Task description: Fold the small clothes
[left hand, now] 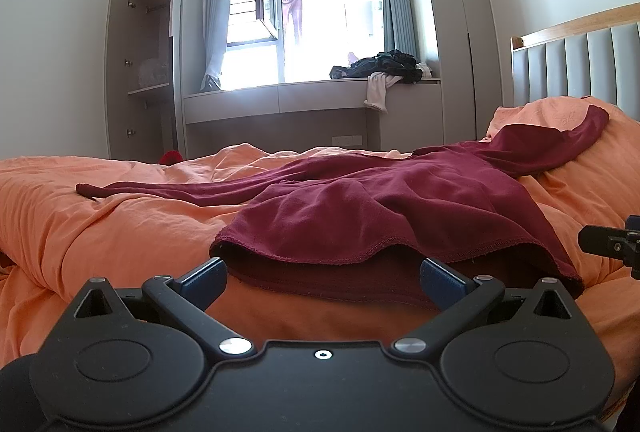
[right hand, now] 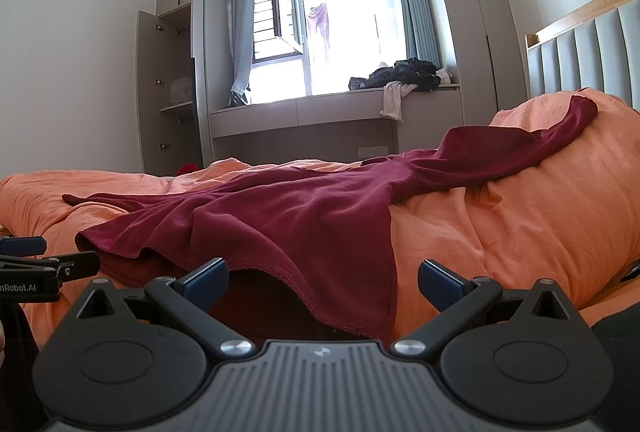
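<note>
A dark red long-sleeved top (left hand: 380,208) (right hand: 280,224) lies spread on the orange bedding, hem toward me, one sleeve stretched left and the other draped over the pillow at the right. My left gripper (left hand: 322,278) is open, its blue-padded fingers wide apart at the hem's left part, nothing between them. My right gripper (right hand: 322,280) is open too, straddling the hem's right corner without clamping it. The right gripper's tip shows at the right edge of the left wrist view, and the left gripper's tip at the left edge of the right wrist view.
The orange duvet (left hand: 100,224) is rumpled across the bed. A padded grey headboard (left hand: 580,64) stands at the right. Beyond the bed are a window bench with a pile of clothes (left hand: 384,68), an open wardrobe (left hand: 148,72) and tall cabinets.
</note>
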